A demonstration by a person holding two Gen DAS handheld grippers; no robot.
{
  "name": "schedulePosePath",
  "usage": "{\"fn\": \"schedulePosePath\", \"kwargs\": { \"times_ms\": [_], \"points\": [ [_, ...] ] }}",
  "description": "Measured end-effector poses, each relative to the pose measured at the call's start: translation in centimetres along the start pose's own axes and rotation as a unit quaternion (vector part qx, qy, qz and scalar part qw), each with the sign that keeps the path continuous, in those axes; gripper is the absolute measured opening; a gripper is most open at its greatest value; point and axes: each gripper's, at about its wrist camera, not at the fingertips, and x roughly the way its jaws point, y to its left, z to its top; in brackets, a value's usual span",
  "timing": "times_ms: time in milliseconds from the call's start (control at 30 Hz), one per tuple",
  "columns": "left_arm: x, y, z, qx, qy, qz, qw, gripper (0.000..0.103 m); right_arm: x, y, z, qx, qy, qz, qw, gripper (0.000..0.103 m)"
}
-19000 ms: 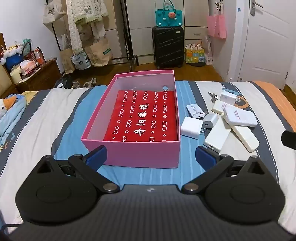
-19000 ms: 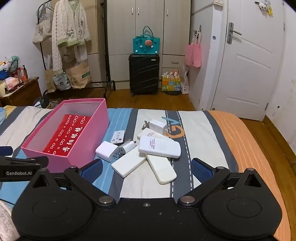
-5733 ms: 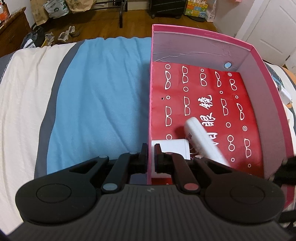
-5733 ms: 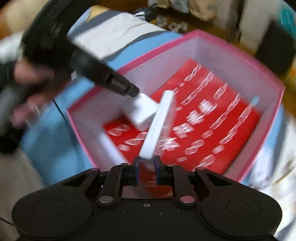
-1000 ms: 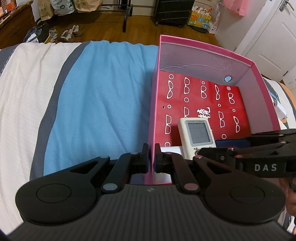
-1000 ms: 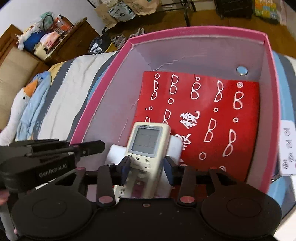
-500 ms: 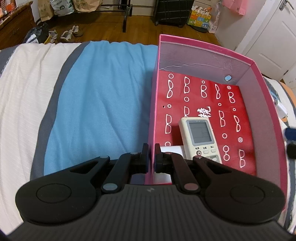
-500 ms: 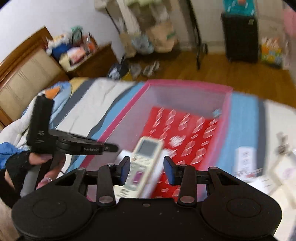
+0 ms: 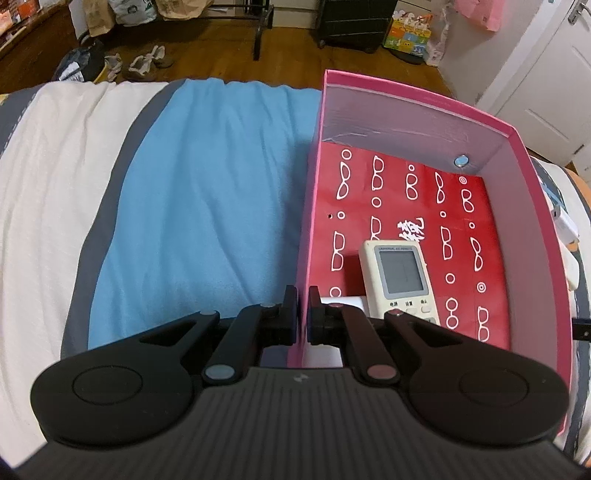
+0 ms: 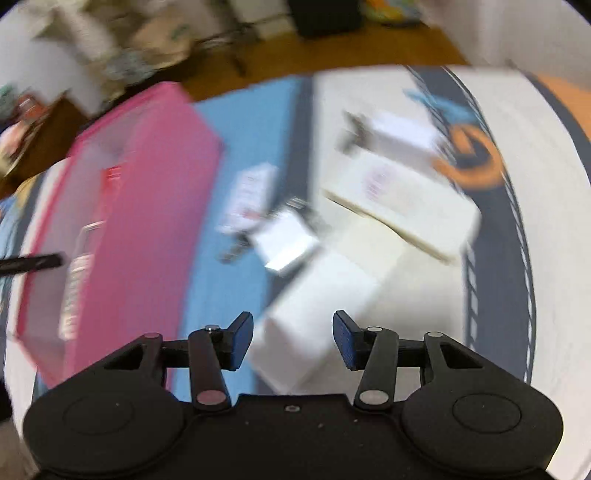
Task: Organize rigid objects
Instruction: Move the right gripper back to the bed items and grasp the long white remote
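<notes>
My left gripper (image 9: 303, 314) is shut on the near left wall of the pink box (image 9: 312, 221). Inside the box a white remote with a grey screen (image 9: 400, 280) lies on the red lining, partly over a white charger block (image 9: 347, 301). My right gripper (image 10: 293, 341) is open and empty, right of the pink box (image 10: 147, 206), low over a pile of white things on the bed: a long white bar (image 10: 317, 302), a flat white box (image 10: 402, 206), a small silver-white charger (image 10: 286, 242) and a small white remote (image 10: 247, 199). This view is blurred by motion.
The box sits on a bed with a blue, grey, white and orange striped cover (image 9: 192, 206). Beyond the bed's far edge are wooden floor, a black suitcase (image 9: 351, 22), shoes and bags. A white door (image 9: 546, 92) stands at the right.
My right gripper has let go of the white remote inside the box, pulled out and swung right over the pile of white things. My left gripper still holds the box wall.
</notes>
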Motion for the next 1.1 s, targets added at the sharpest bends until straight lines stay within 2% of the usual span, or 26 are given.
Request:
{"fn": "schedulePosePath", "kwargs": {
  "times_ms": [100,200,267,367,433,500,633,700,867,1100],
  "points": [
    [0.1,-0.1,-0.5,-0.009,-0.001,0.006,0.9999,0.004,1.3,-1.7,0.0,0.045,0.002,0.006,0.999,0.053],
    [0.3,-0.1,-0.7,0.006,0.003,0.006,1.0,0.004,2.4,-3.1,0.1,0.098,-0.011,0.043,0.994,0.067],
    [0.4,0.3,-0.7,-0.005,0.005,-0.002,1.0,0.004,2.6,-2.6,0.2,0.097,-0.023,0.04,0.994,0.07],
    [0.3,0.2,-0.7,-0.003,0.003,-0.001,1.0,0.004,2.5,-0.9,-0.3,0.048,-0.044,0.001,0.998,0.061],
    [0.2,0.1,-0.7,-0.003,0.002,0.001,1.0,0.004,1.6,-0.3,-0.7,0.032,-0.061,-0.016,0.997,0.045],
    [0.2,0.2,-0.7,-0.003,0.0,0.0,1.0,0.004,0.5,-0.5,-0.5,0.039,-0.06,-0.018,0.997,0.037],
    [0.2,0.4,-0.8,-0.007,-0.001,-0.004,1.0,0.004,-0.2,-1.1,-0.9,0.052,-0.046,0.008,0.998,0.03],
    [0.1,0.4,-0.8,-0.007,-0.001,-0.004,1.0,0.004,-0.2,-0.9,-1.2,0.062,-0.046,0.015,0.997,0.029],
    [0.1,0.5,-0.9,-0.005,-0.001,-0.005,1.0,0.004,-0.5,1.6,-1.8,0.038,-0.028,-0.001,0.999,0.026],
    [0.2,0.8,-0.7,-0.012,0.0,-0.014,0.9998,0.005,-0.1,3.3,-1.8,0.027,-0.028,0.011,0.999,0.027]
  ]
}}
